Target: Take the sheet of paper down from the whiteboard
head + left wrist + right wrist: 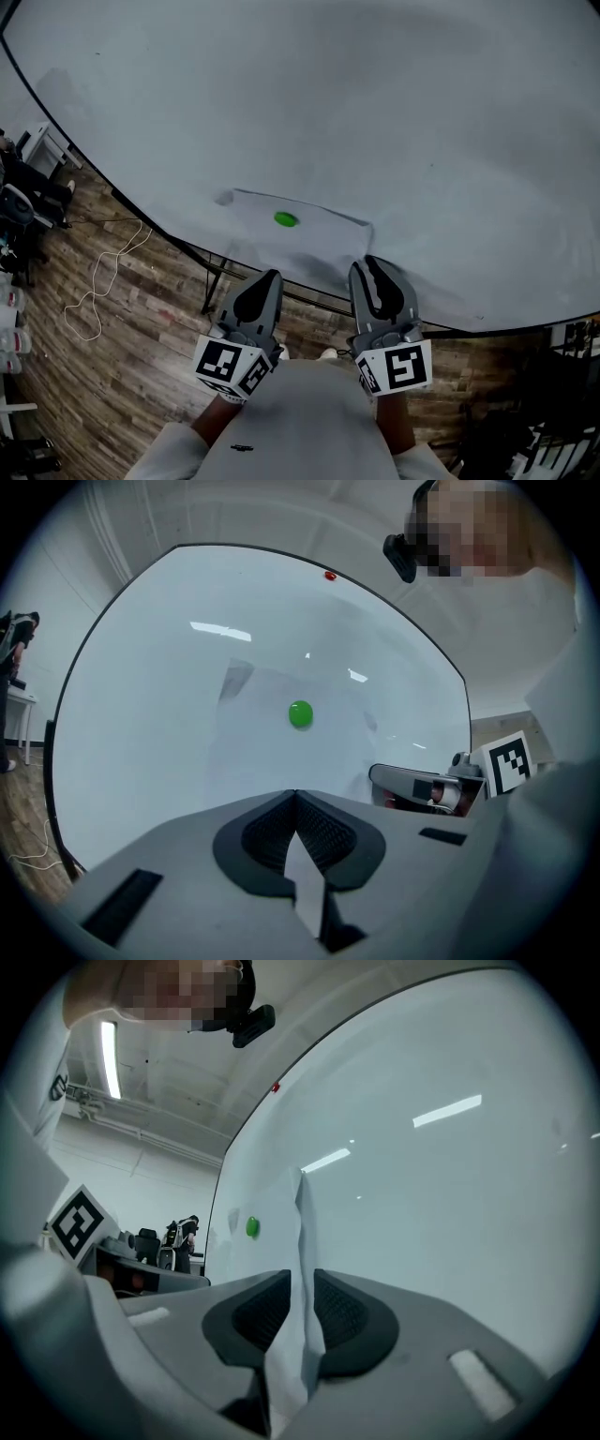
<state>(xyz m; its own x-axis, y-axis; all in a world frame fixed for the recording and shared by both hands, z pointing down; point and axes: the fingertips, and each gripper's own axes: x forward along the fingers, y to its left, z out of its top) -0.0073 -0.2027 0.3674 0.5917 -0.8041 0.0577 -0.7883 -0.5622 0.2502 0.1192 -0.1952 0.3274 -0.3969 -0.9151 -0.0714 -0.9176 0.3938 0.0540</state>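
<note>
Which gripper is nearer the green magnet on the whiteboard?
Left. The left gripper sits below the green magnet, almost straight under it; the right gripper is well off to its right, by the lower right corner of the sheet of paper.

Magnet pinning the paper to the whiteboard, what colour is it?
Bright green; the magnet shows best in the left gripper view.

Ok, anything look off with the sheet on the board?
The sheet isn't flat on the whiteboard. Its upper left corner curls off, and its right edge stands out as a ridge running into the right claw. That and the left claw pinch its lower edge while one green magnet pins it.
</note>
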